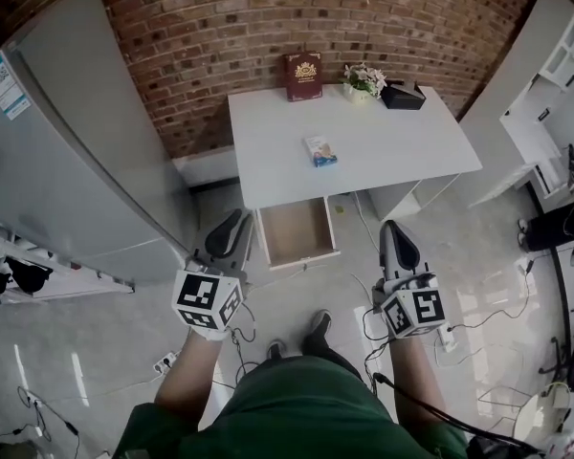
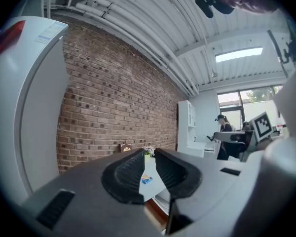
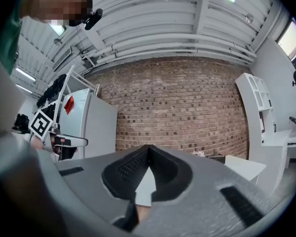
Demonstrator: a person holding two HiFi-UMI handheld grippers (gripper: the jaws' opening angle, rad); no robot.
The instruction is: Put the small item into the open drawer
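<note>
**Nothing picked up yet: packet on the table, drawer waiting**

Starting at the left, past the fridge (image 1: 67, 161), my left gripper (image 1: 231, 226) hangs level just off the left front corner of the drawer (image 1: 297, 229). Its own view shows the jaws a little apart with nothing between them. Through that slit I can see the tabletop and the packet (image 2: 146, 179) far beyond.

In the middle, the drawer is pulled out from under the table (image 1: 383, 142) and its wooden bottom is bare. So the opening step looks done, and the placing step is not.

The packet (image 1: 320, 150), a small blue and white thing, lies flat on the table top, behind the drawer and slightly to its right. It is well apart from both grippers. A book (image 1: 303, 75), some flowers (image 1: 364, 79) and a black box (image 1: 402, 96) stand along the table's back edge, clear of it.

On the right, my right gripper (image 1: 394, 232) sits level beside the drawer's right side. Its jaws are pressed together at the tips and are empty.

By my reckoning the whole job is still ahead: reach over the drawer, grip the packet, bring it back and drop it in.
</note>
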